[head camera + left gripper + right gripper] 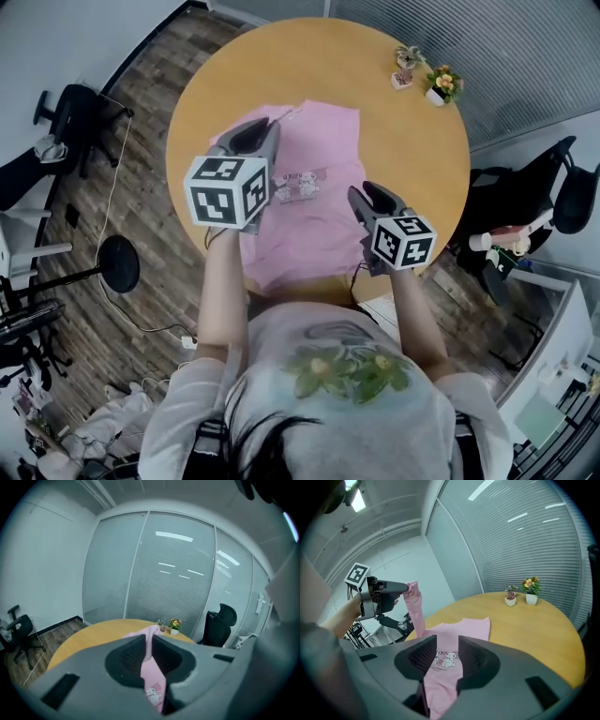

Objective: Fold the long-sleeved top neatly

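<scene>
Table (412, 159): round, wooden, in the upper centre of the head view. Two small potted plants (441, 84) stand near its far right edge.

Top (314, 234): pink, lying mostly flat across the near half of the table, print side up. The neck lies toward the far side and the hem at the near edge, at frame centre.

Left gripper (257, 127): over the top's left side in the head view. Its jaws are nearly together and clamp one sleeve (416, 609). In the right gripper view this sleeve hangs from the jaw tips at upper left, raised clear of the table, with its lower end running down to the body of the top. In the left gripper view pink cloth fills the narrow slot between the jaws.

Right gripper (367, 191): over the top's right side, at right of centre in the head view. Its jaws stand well apart. Through the gap the printed front of the top shows, and no cloth is seen pressed between the pads.

Black office chairs (562, 187) stand off the table, at the right and left frame edges.
</scene>
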Motion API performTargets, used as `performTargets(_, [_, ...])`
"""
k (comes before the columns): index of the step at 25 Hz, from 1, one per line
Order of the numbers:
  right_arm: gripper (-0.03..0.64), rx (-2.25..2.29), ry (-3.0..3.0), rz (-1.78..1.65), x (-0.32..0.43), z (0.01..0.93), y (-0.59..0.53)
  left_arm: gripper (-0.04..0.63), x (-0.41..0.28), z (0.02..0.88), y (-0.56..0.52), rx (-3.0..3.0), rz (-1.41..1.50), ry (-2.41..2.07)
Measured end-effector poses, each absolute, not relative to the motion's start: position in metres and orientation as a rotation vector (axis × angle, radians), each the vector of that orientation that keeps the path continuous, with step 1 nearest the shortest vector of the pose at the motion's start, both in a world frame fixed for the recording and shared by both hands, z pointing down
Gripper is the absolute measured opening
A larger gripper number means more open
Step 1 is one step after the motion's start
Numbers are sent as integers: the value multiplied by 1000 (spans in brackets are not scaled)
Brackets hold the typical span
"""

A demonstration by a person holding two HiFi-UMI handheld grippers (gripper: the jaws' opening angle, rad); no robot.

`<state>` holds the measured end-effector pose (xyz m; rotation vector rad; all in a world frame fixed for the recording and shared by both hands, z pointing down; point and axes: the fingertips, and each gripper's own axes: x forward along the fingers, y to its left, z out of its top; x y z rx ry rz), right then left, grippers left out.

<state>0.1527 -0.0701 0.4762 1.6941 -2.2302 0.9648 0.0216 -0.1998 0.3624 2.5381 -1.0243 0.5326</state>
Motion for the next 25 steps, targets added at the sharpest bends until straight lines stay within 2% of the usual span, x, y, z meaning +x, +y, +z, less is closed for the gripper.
performTargets(13, [153, 1625, -2207, 988, 178, 496, -73, 44, 110, 453, -197, 2438, 663, -922])
performTargets(25, [153, 1564, -2166, 1035, 194, 522, -84, 44, 155, 546, -196, 2312, 768, -875])
